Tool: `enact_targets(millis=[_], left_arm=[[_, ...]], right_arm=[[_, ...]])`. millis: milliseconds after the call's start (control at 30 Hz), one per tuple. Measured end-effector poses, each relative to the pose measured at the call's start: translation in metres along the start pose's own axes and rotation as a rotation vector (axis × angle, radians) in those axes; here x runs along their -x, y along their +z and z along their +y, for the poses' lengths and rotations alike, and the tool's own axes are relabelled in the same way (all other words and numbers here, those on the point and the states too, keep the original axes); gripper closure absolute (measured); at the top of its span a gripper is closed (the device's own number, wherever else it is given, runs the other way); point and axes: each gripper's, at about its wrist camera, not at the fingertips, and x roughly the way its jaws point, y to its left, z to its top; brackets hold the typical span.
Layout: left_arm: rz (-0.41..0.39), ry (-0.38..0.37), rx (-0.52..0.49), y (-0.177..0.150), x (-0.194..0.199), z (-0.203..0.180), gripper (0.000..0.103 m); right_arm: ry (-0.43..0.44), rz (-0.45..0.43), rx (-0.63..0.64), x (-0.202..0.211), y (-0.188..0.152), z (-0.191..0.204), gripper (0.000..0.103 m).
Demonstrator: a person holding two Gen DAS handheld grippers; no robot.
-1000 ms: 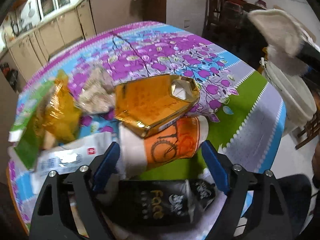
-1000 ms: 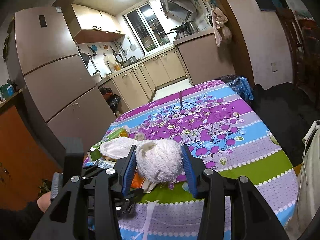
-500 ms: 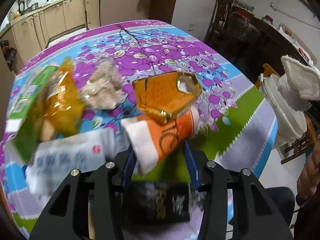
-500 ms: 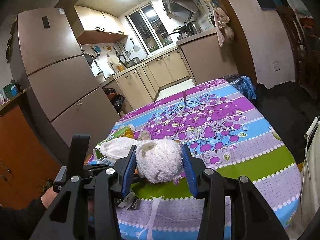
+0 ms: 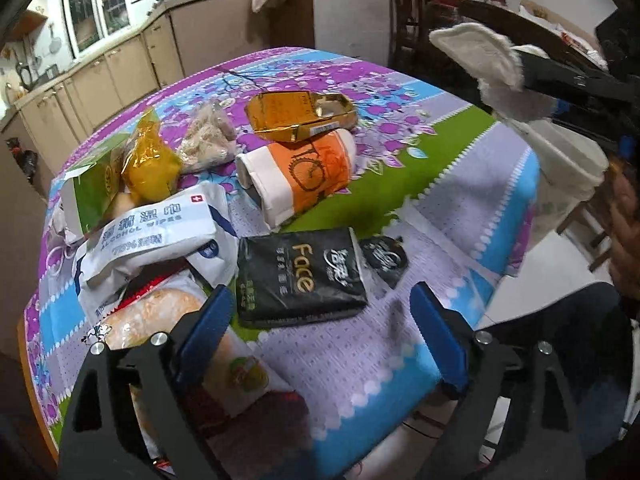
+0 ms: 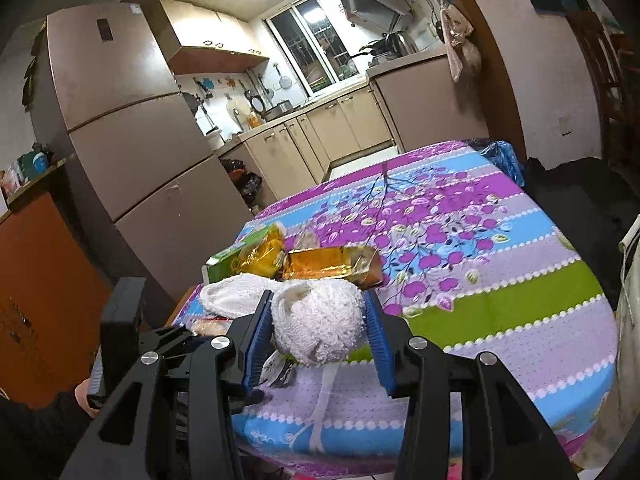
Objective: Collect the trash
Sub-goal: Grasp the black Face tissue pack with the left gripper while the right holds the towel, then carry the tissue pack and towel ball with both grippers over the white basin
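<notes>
Trash spread over near left part of flowered tablecloth (image 5: 472, 184): black "Face" tissue pack (image 5: 300, 276), orange paper cup (image 5: 304, 176) on its side, gold box (image 5: 300, 116) touching cup's far side, white alcohol-wipes packet (image 5: 160, 236), yellow wrapper (image 5: 148, 164). Left gripper (image 5: 316, 320) hovers above near table edge — jaws opening, nothing between them, black pack just ahead. Right gripper (image 6: 320, 328) pinches white fluffy cloth (image 6: 320, 324) — both pads press its sides.
</notes>
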Motion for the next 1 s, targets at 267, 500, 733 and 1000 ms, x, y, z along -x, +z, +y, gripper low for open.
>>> enact_targets(millis=[267,500,733,1000], left_arm=[[-0.051,0.046,0.084,-0.001,-0.001,0.006,0.044],[-0.154,0.056,0.089,-0.006,0.022,0.004,0.047],[-0.350,0.136,0.194,0.004,0.083,0.022,0.047],[-0.533,0.272,0.331,0.010,0.164,0.037,0.047]], right_arm=[[-0.048,-0.030,0.044,0.001,-0.004,0.013,0.057],[-0.085,-0.075,0.086,0.007,0.000,0.028,0.057],[-0.149,-0.201,0.143,0.023,0.017,0.055,0.057],[-0.211,-0.292,0.297,0.035,0.032,0.107,0.057]])
